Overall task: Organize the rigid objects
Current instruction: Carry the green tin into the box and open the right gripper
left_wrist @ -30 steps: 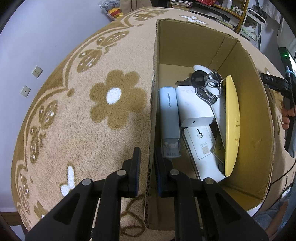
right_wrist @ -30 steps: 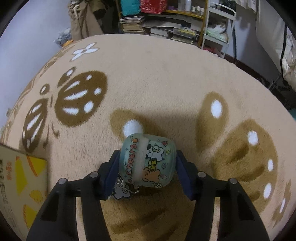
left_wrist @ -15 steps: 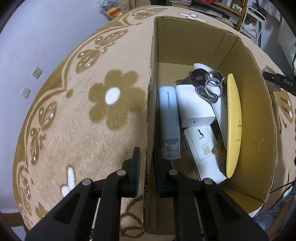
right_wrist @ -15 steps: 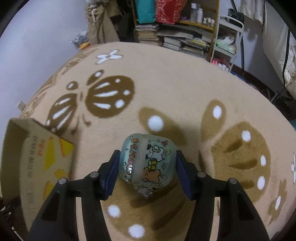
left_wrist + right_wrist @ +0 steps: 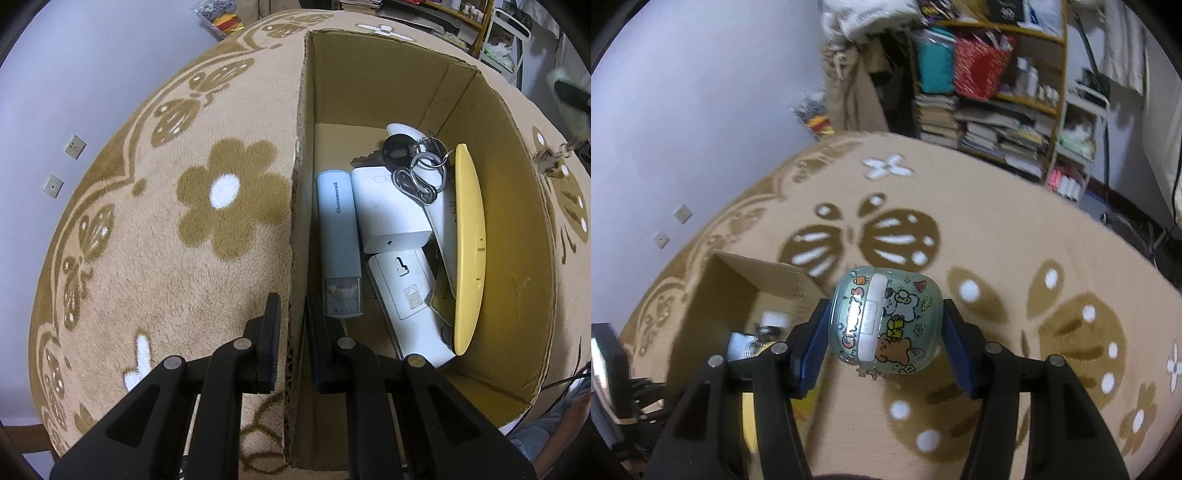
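An open cardboard box (image 5: 376, 74) stands on a beige flowered carpet (image 5: 166, 229). My left gripper (image 5: 293, 306) is shut on the box's left wall, one finger outside and one inside. In the box lie a pale blue stick (image 5: 338, 229), a white adapter (image 5: 388, 218), a bunch of keys (image 5: 413, 162), a white flat device (image 5: 406, 295) and a yellow disc (image 5: 469, 251) on edge. My right gripper (image 5: 884, 317) is shut on a translucent green cartoon case (image 5: 890, 314), held above the carpet to the right of the box (image 5: 731, 288).
A crowded bookshelf (image 5: 997, 110) and bags stand at the carpet's far edge. Two wall sockets (image 5: 74, 146) sit low on the pale wall to the left. A person's clothing shows at the lower right corner (image 5: 554, 424) of the left wrist view.
My right gripper has risen and tilted up with the case, and the box has come into its view at the lower left. The left gripper has kept its hold on the box wall.
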A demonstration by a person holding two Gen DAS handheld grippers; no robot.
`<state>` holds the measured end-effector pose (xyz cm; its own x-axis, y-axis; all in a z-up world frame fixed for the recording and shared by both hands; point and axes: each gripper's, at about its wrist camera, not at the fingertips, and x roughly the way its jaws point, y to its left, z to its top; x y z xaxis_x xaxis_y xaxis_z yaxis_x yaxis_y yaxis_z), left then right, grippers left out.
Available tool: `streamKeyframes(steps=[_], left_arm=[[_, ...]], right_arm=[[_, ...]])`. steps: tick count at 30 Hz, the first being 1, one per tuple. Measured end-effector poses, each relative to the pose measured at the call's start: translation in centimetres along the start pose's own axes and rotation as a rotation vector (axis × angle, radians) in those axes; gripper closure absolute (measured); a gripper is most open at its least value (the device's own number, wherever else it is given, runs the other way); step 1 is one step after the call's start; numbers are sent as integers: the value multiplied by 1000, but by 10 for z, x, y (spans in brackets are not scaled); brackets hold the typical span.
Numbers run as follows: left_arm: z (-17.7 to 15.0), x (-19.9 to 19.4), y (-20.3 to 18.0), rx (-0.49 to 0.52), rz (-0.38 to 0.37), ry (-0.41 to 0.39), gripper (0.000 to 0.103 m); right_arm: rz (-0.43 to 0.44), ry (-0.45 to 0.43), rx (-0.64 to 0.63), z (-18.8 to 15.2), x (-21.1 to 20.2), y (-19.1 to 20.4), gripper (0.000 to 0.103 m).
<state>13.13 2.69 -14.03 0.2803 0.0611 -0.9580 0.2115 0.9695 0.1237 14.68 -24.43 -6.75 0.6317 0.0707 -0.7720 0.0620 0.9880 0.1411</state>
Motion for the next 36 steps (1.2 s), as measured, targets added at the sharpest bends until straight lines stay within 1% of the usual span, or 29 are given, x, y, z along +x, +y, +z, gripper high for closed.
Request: streamKeyframes(steps=[5,10,14,17,23,28,32,36], left_arm=[[0,0,1,-1,-2,1,90],[1,1,1,-4,-6,2,90],[1,2,2,-7,-7,3,89],[1,2,2,-10,-10,3,89],[1,3,3,-12,-13,3,89],[1,2,4,-14,-17,4,89],[2,2,5,-15,-19,3,89],[2,3,4,-17,-19,5,89]], right_arm=[[59,-62,-45,6,-28,26,41],[91,-122,-100,10,-56,52,41],[109,-146,-138,7,-65,71,41],[115,-125,-149,3,-59,81,41],[158,-85,-192,-7,-49,106,41],[166,-26,-234,-20,-31,123,41],[163,21,-248,-30,-16,129,41],[159,68,-250,-38,-2,127,41]])
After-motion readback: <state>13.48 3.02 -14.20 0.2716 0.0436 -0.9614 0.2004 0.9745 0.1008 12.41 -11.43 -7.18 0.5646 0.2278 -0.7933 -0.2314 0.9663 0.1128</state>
